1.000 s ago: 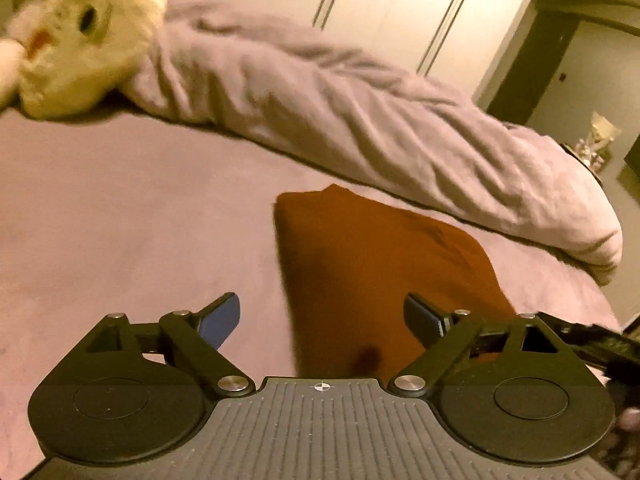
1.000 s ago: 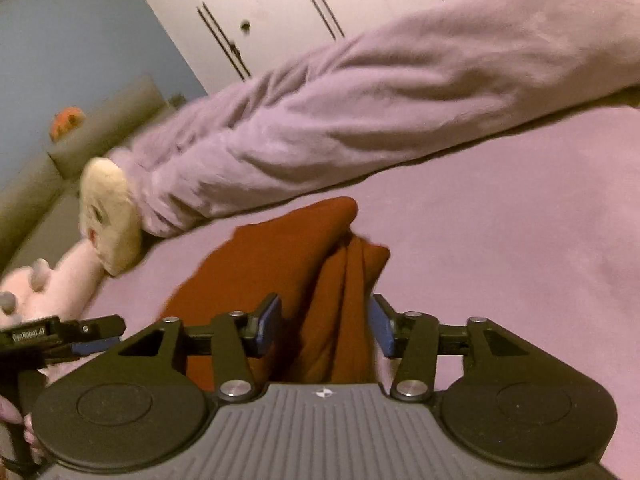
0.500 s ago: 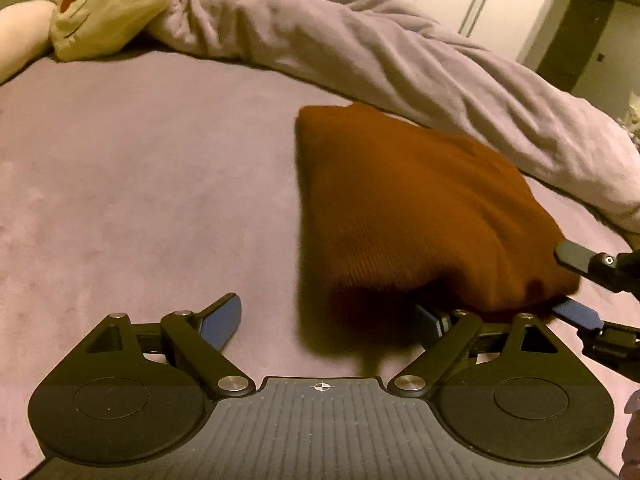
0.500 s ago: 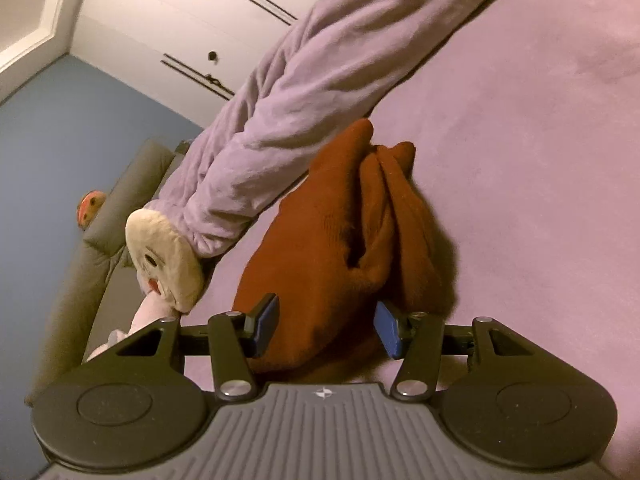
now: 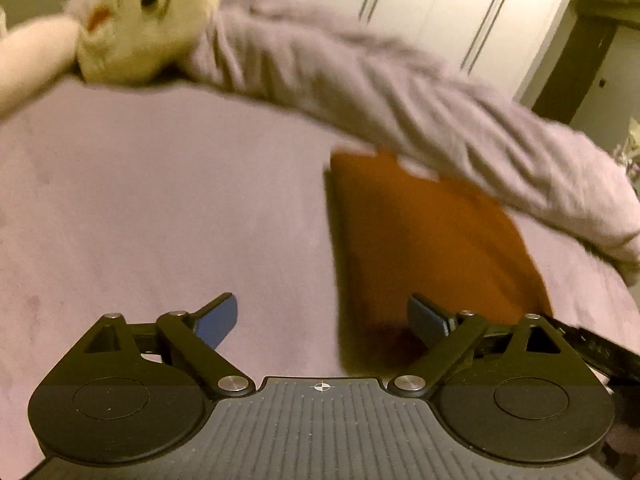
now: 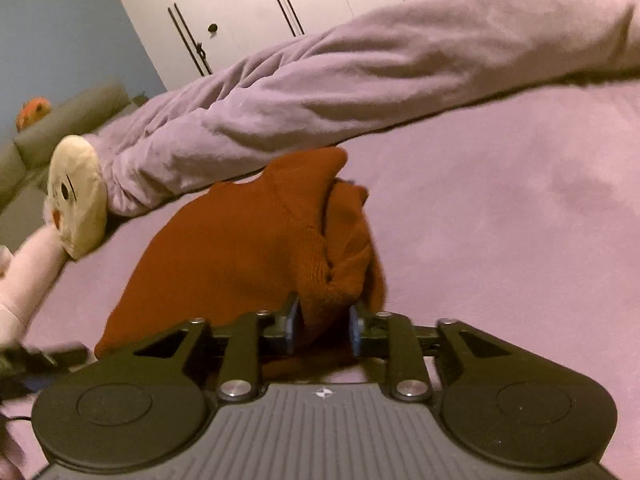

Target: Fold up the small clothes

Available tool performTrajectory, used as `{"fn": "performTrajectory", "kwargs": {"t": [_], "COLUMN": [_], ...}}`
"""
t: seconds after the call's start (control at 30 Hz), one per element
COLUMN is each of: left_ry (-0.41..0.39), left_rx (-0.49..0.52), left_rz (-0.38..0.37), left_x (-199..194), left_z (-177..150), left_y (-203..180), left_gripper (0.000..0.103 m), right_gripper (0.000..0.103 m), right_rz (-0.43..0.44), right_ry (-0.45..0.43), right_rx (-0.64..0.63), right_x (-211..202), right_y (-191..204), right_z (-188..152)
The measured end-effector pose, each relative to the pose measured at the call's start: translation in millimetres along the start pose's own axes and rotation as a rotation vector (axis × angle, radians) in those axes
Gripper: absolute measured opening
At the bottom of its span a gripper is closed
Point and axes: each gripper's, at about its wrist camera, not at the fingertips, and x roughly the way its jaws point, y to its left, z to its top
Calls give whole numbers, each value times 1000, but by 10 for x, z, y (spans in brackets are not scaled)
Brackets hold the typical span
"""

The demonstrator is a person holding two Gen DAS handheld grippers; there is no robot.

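Your right gripper pinches the rust-brown garment's bunched edge at lower centre — likely to carry the fold — while your left gripper waits, jaws spread.

Left gripper fingers spread wide; right gripper fingers pinched on cloth.

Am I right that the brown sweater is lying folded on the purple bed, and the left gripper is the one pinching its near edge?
Not quite. It is the right gripper that pinches the near edge of the brown sweater, as the right wrist view shows. The left gripper is open and holds nothing. The sweater does lie folded on the purple bed.
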Motion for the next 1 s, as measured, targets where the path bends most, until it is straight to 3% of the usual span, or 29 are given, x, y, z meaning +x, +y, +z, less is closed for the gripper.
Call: {"fn": "performTrajectory", "kwargs": {"t": [0.1, 0.17, 0.33, 0.43, 0.47, 0.63, 0.8, 0.9, 1.0], "left_ry": [-22, -8, 66, 103, 112, 146, 135, 103, 64], "left_rx": [-7, -11, 48, 87, 116, 170, 175, 161, 170], "left_rz": [2, 3, 34, 62, 71, 100, 116, 107, 105], "left_x": [73, 210, 440, 500, 518, 583, 418, 293, 248], "left_z": [110, 131, -6, -55, -73, -113, -54, 45, 176], "left_y": [-47, -132, -349, -406, -441, -509, -516, -524, -559], "left_gripper": [96, 96, 98, 102, 102, 103, 102, 102, 102], "right_gripper": [32, 32, 30, 30, 30, 30, 31, 46, 52], "right_rz": [-99, -99, 37, -36, -61, -67, -6, 16, 2], "right_ry": [-113, -182, -133, -66, -36, -64, -1, -45, -89], "right_rx": [-89, -181, -445, -574, -579, -675, -596, -538, -527], "right_x": [-220, -316, -64, 217, 305, 323, 207, 80, 72], "right_y": [149, 340, 812, 892, 836, 685, 694, 725, 775], "right_z": [101, 176, 94, -106, -169, -370, -135, 29, 136]}}
